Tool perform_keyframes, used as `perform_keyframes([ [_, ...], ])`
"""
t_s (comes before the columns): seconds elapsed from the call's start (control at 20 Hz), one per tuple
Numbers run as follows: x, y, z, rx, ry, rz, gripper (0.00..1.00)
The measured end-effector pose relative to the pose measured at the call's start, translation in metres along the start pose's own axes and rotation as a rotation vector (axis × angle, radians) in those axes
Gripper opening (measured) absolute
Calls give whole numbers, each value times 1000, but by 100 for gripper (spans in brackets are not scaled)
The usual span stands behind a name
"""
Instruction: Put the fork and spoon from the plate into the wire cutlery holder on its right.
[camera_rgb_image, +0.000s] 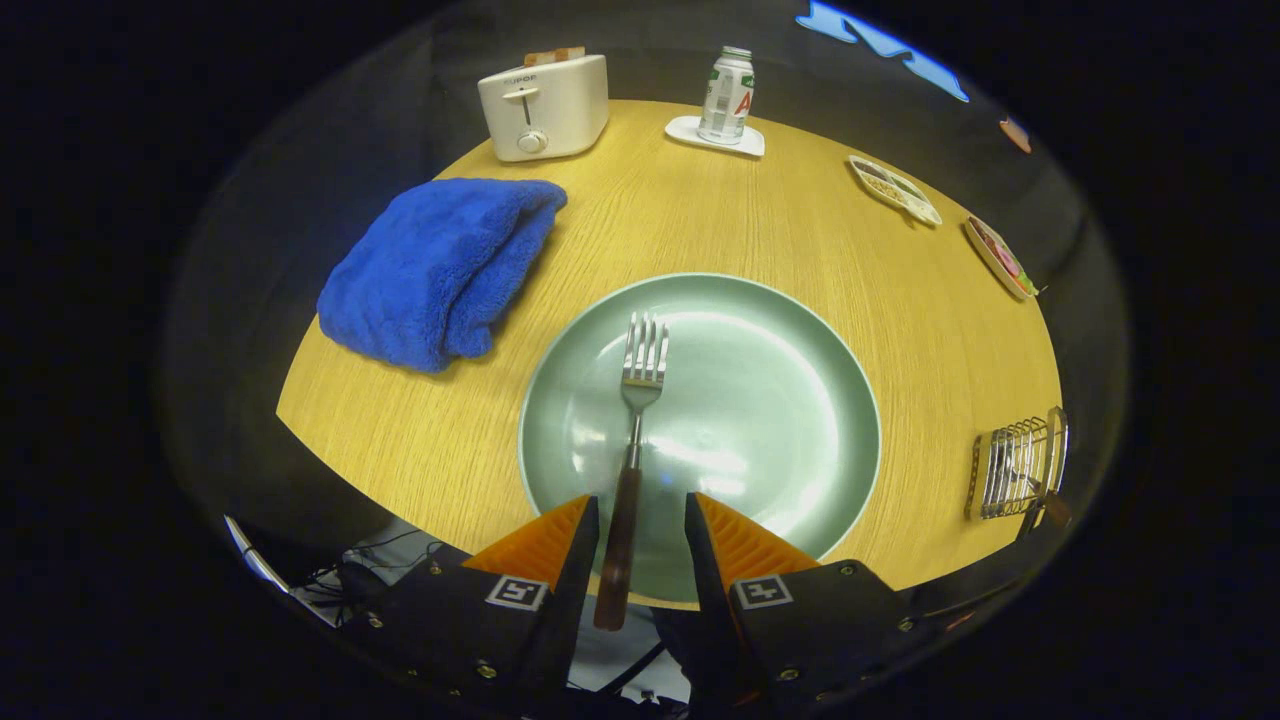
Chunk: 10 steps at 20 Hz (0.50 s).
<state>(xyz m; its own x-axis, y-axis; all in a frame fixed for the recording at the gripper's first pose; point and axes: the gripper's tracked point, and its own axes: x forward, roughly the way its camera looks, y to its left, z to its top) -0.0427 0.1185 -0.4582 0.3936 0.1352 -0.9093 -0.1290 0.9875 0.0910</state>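
A pale green plate (780, 400) sits on the round wooden table (700, 210), just ahead of my fingers. On it lies a fork (640, 380), tines pointing away. Its dark wooden handle runs back over the near rim and into the gap between my fingers. My gripper (640, 505) is open, one finger on each side of the handle, the left one closer to it. The wire cutlery holder (1015, 468) stands to the right of the plate at the table's edge. A dark brown handle-like piece (1050, 510) pokes out at its near end.
A folded blue towel (435, 265) lies left of the plate. Beyond it stand a white toaster (543, 105) and a can (727, 95) on a white coaster (715, 137). Two small snack dishes (893, 188) (998, 256) sit along the far right edge.
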Motion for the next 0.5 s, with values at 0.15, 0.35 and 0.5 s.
perform_keyframes([
  [0.15,8,-1,0,11,11,4,53],
  [0.35,14,0,3,52,22,32,53],
  [0.5,15,-3,2,81,22,15,35],
])
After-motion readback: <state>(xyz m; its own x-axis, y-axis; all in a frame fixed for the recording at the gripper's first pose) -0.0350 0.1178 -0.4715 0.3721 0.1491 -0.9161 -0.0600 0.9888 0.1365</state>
